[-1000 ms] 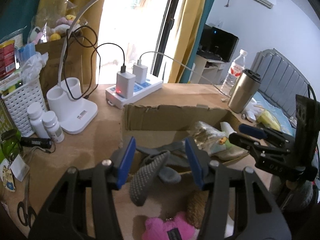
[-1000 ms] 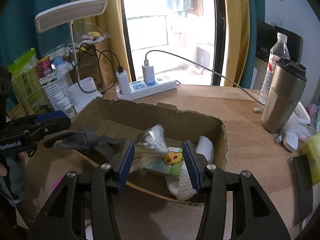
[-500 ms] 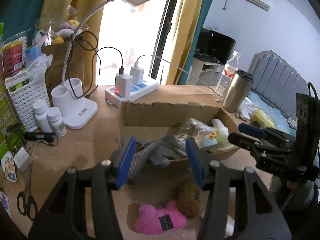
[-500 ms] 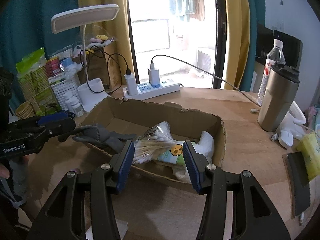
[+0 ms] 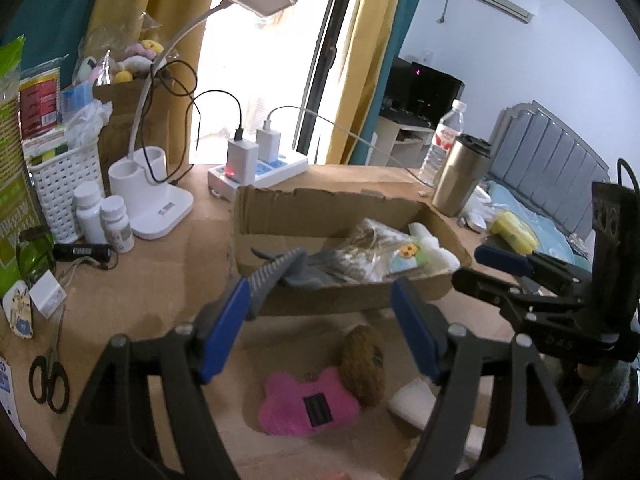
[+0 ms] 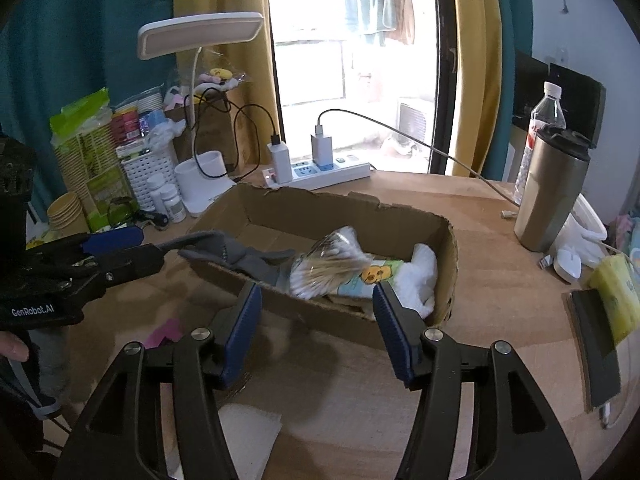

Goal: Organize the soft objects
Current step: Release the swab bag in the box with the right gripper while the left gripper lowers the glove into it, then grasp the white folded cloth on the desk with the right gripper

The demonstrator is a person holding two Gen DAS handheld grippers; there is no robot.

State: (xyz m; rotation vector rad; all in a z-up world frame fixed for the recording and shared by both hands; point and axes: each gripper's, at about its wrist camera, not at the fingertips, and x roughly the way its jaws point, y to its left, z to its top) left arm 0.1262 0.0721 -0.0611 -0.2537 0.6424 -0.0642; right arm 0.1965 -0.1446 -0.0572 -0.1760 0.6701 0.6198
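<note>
A cardboard box (image 5: 320, 208) (image 6: 320, 212) stands mid-table. It holds a bag of cotton swabs (image 6: 328, 264), a printed packet and a white cloth (image 6: 424, 272). A grey glove (image 5: 296, 268) (image 6: 240, 256) hangs over the box's near rim. My left gripper (image 5: 320, 320) is open and empty, back from the box, above a pink plush (image 5: 308, 400) and a brown plush (image 5: 364, 364). My right gripper (image 6: 316, 328) is open and empty in front of the box; it shows in the left wrist view (image 5: 512, 268).
A desk lamp (image 5: 160, 208), pill bottles (image 5: 104, 220), a white basket (image 5: 60, 188) and scissors (image 5: 48, 376) stand at the left. A power strip (image 6: 320, 172) lies behind the box. A steel tumbler (image 6: 552, 192) and a water bottle (image 6: 540, 128) stand at the right.
My left gripper has opened, let go of the grey glove on the box rim, and pulled back. My right gripper has also drawn back from the box.
</note>
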